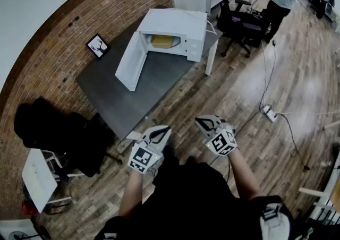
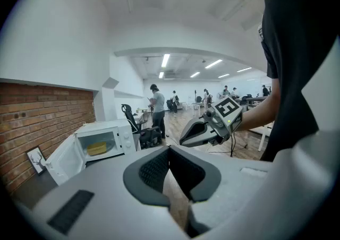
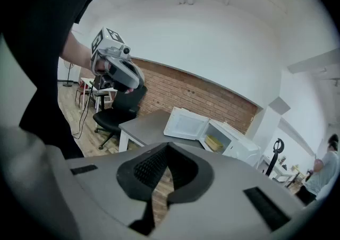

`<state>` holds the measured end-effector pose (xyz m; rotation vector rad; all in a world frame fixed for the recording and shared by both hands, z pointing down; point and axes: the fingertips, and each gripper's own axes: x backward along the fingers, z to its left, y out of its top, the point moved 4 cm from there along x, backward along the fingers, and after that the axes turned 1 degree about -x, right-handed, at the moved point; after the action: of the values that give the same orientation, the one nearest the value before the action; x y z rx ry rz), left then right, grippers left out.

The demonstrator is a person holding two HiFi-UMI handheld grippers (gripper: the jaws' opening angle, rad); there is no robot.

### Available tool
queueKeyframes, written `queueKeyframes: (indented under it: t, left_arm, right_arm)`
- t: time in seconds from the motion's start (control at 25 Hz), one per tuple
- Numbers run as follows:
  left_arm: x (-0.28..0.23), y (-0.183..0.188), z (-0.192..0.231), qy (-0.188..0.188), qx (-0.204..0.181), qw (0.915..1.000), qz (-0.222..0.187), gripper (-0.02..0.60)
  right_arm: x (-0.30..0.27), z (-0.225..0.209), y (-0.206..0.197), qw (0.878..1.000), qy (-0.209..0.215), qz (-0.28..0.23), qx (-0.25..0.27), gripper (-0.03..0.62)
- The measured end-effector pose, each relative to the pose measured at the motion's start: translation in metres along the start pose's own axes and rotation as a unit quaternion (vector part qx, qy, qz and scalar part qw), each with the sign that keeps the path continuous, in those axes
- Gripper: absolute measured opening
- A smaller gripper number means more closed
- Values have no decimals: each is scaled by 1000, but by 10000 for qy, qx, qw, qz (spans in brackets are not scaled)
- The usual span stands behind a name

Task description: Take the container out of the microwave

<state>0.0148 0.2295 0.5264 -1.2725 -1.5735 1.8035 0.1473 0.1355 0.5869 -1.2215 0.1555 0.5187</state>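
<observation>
Head view: the black chair (image 1: 58, 127) stands at the table's left corner, so keep off it. The table (image 1: 133, 95) edge lies between you and the microwave (image 1: 178, 21); step up to that edge before you reach.

Left gripper (image 1: 162, 131): the jaws are closed tip to tip with nothing in them. The door (image 1: 129, 62) hangs wide open to the left over the tabletop. Its edge bounds your left side, so come in to the right of it.

The container (image 1: 162, 41), yellow, sits inside the microwave, well apart from both grippers. Right gripper (image 1: 204, 123): the jaws are likewise together and empty.

Judgement: part the jaws before entering, go in straight and level, take the container by its rim, and draw it out without clipping the microwave's front. Right of the table, the desk chair (image 1: 236, 21) and the power strip (image 1: 268, 112) narrow that side. The floor directly ahead is open.
</observation>
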Motion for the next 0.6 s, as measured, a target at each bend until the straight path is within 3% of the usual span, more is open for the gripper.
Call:
queueKeyframes:
  t: [0.6]
  left_arm:
    - [2,3,-6,42,-11,10000,6,2]
  right_arm:
    - [5,-2,3,10000,52,-31,-67,-3]
